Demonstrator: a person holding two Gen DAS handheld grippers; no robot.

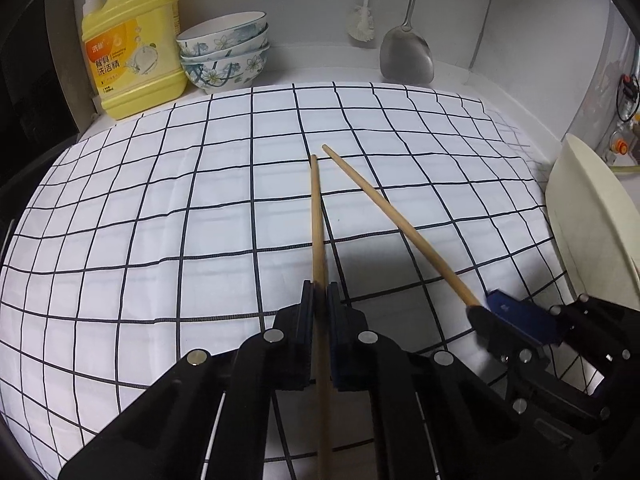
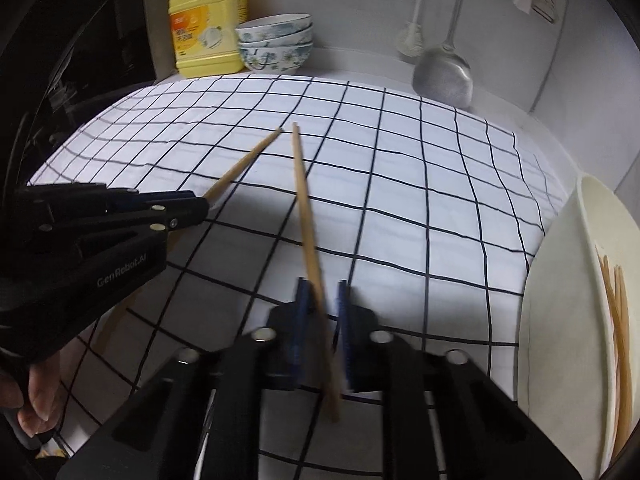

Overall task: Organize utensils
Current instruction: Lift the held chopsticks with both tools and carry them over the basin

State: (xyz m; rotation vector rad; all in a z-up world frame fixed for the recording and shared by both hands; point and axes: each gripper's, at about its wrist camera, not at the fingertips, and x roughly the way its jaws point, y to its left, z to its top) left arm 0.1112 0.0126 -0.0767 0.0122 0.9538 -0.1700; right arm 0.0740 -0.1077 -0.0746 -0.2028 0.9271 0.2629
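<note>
You've got one long light-wood chopstick (image 1: 318,216) pinched in your left gripper (image 1: 320,292), jaws pressed onto its shaft, tip pointing out over the middle of the white cloth with the black grid (image 1: 160,200). Your right gripper (image 2: 322,292) clamps a second light-wood chopstick (image 2: 306,204) the same way; its blue pads (image 2: 300,300) sit close on the stick, and the butt end pokes back past the fingers. Both sticks are held up off the cloth, tips near each other but apart, angled into a narrow V.

In the left wrist view your right gripper (image 1: 478,308) comes in from the lower right; in the right wrist view your left gripper (image 2: 202,208) comes in from the left edge, with your hand (image 2: 28,392) visible on its handle.

At the cloth's right edge there's a cream plastic container (image 2: 568,280) with more wooden chopsticks (image 2: 618,320) inside. At the counter's back left corner: a yellow dish-soap jug with pump (image 1: 132,40), and just beside it a stack of white floral bowls (image 1: 224,52). On the back wall hang a metal spatula (image 1: 406,52) and a white brush (image 1: 362,20).
</note>
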